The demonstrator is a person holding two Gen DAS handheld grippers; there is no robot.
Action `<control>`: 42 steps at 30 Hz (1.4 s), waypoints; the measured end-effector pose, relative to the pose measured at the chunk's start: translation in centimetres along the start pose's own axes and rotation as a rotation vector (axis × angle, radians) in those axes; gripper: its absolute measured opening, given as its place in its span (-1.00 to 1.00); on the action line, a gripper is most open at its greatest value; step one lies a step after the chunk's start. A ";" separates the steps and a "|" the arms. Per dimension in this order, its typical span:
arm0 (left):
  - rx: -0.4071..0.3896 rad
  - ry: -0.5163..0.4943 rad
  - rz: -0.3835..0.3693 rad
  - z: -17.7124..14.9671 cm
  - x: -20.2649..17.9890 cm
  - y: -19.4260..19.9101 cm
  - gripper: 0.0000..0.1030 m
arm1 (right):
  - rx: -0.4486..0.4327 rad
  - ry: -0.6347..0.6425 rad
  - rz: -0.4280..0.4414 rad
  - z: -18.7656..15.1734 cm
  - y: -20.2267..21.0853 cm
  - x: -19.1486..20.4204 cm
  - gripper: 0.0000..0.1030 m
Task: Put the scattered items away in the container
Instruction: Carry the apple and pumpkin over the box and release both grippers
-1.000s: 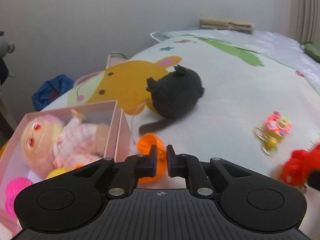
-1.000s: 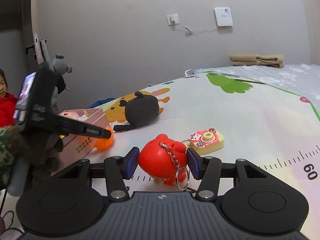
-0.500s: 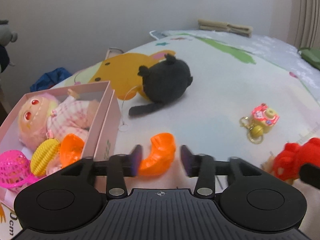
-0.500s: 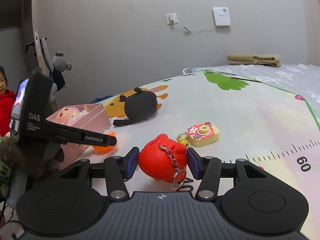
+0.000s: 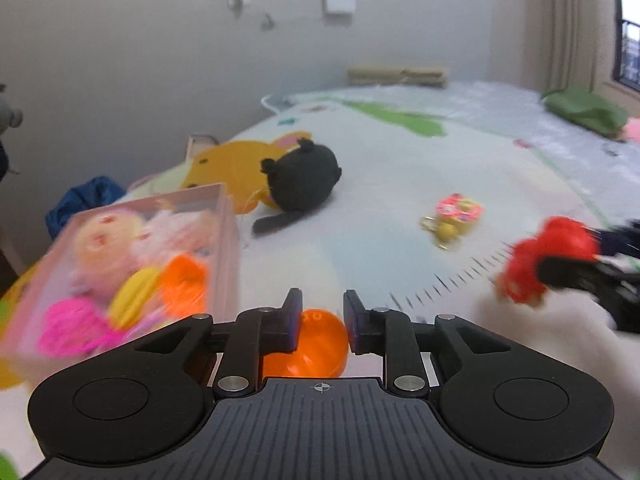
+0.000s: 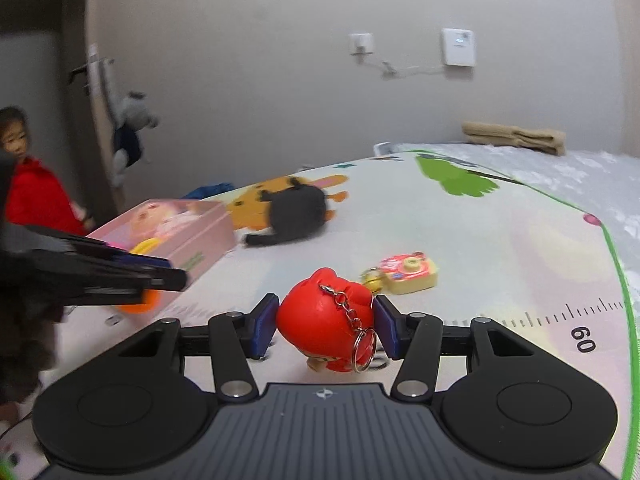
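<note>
The pink box (image 5: 226, 240) stands at left, holding a doll, a pink ball and yellow and orange pieces. My left gripper (image 5: 320, 300) is open, hovering over an orange half-shell (image 5: 316, 344) that lies on the mat beside the box. The right wrist view shows that shell (image 6: 140, 306) under the left gripper (image 6: 176, 280). My right gripper (image 6: 326, 304) is shut on a red keychain toy (image 6: 320, 320), which also shows blurred as the red toy (image 5: 552, 248) at right. A black plush (image 5: 304, 176) and a camera keychain (image 5: 460, 212) lie on the mat.
A person in red (image 6: 36, 200) is at the far left by a hanging grey plush (image 6: 132, 120). A folded towel (image 6: 516, 136) lies at the back, a green cushion (image 5: 584, 108) at right, a blue cloth (image 5: 84, 200) behind the box. The play mat (image 6: 500, 240) spreads to the right.
My left gripper opened and let go of the orange half-shell, which dropped to the mat beside the box; its jaws have since narrowed. The right gripper kept the red toy throughout.
</note>
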State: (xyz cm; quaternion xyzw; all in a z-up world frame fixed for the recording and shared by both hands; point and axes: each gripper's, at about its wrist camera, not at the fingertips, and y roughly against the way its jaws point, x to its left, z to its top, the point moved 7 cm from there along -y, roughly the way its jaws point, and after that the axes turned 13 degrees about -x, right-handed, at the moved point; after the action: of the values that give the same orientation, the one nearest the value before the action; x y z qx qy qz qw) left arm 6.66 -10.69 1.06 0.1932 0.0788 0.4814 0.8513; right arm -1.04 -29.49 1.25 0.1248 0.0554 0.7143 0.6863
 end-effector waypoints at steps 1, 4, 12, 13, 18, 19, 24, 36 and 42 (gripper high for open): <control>-0.010 0.014 -0.012 -0.2 0.4 2.2 -0.51 | 0.016 0.008 0.023 0.1 0.6 1.0 -0.01; -0.013 0.029 -0.028 -1.7 1.8 7.5 -0.51 | 0.077 0.028 0.090 -0.3 1.9 4.2 -0.01; 0.043 0.129 0.045 -6.8 8.4 13.0 -0.51 | 0.172 0.098 0.252 -2.1 2.3 15.4 -0.01; 0.043 0.147 0.054 -7.1 9.2 13.4 -0.51 | 0.178 0.096 0.274 -2.1 2.1 16.7 -0.01; -0.014 0.192 0.044 -5.0 12.1 15.9 -0.51 | 0.177 0.090 0.386 0.2 2.0 22.4 -0.01; -0.043 0.194 0.040 -3.8 12.7 16.7 -0.51 | 0.151 0.085 0.406 1.6 2.3 23.4 -0.01; -0.333 0.126 0.089 4.7 14.9 22.7 -0.51 | -0.164 0.070 0.456 10.6 5.8 25.9 -0.01; -0.444 0.087 0.086 10.3 17.6 17.0 -0.50 | -0.339 0.180 0.348 15.4 2.1 26.8 -0.01; -0.330 0.114 0.046 11.7 19.5 8.9 -0.50 | -0.297 0.148 0.277 16.6 -4.5 23.6 -0.02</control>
State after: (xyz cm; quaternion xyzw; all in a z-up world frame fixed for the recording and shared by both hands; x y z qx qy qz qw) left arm 13.61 7.02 16.34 0.0250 0.0425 0.5174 0.8543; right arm 6.85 -7.35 18.52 -0.0242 -0.0179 0.8092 0.5867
